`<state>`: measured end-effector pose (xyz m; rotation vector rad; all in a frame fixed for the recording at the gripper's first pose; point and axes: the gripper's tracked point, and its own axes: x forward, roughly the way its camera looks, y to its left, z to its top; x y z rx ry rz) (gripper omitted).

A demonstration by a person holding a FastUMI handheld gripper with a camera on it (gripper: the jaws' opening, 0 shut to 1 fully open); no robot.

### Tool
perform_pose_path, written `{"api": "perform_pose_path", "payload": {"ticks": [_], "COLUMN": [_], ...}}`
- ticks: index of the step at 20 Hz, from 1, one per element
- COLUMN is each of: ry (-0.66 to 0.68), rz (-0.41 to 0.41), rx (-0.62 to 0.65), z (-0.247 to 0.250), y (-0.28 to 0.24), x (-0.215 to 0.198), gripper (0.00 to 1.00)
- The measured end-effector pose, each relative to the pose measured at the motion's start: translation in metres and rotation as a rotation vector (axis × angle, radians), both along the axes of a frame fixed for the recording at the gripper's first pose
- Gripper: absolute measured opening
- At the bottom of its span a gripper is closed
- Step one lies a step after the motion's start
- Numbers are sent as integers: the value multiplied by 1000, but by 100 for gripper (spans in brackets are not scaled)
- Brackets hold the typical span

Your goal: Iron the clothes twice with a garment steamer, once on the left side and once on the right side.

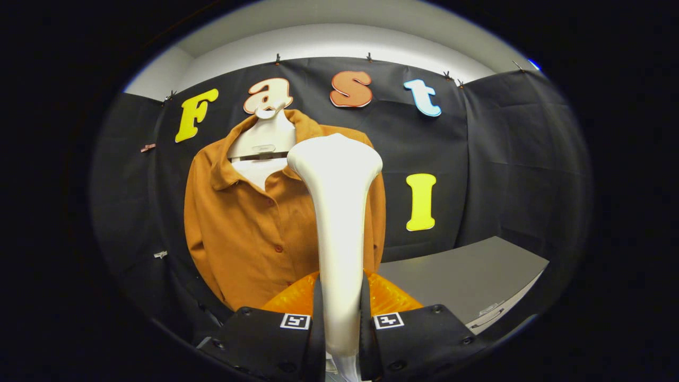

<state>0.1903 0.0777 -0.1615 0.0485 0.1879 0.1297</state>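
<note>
A white garment steamer (338, 212) stands upright between my fingers, its wide head at the top. My gripper (340, 318) is shut on the steamer's handle, both black fingers pressing its sides. Beyond it hangs a brown button-up shirt (249, 228) on a white hanger form (265, 139) against the black wall. The steamer head sits in front of the shirt's right shoulder and hides that side. I cannot tell whether the head touches the cloth.
A grey table (467, 276) stretches to the right of the shirt, below the wall. An orange ribbed part (390, 297) shows just behind my fingers, at the steamer's base.
</note>
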Motion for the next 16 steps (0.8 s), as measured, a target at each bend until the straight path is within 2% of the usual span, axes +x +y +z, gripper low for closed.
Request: {"api": "perform_pose_path", "payload": {"ticks": [6,12,16], "ry": [-18,44,112], "rz": [0,-29,-32], "rx": [-63,-96,-85], "z": [-39,-71,-104], "y": [19,19,20], "x": [37,60,59], "gripper": [29,29,29]}}
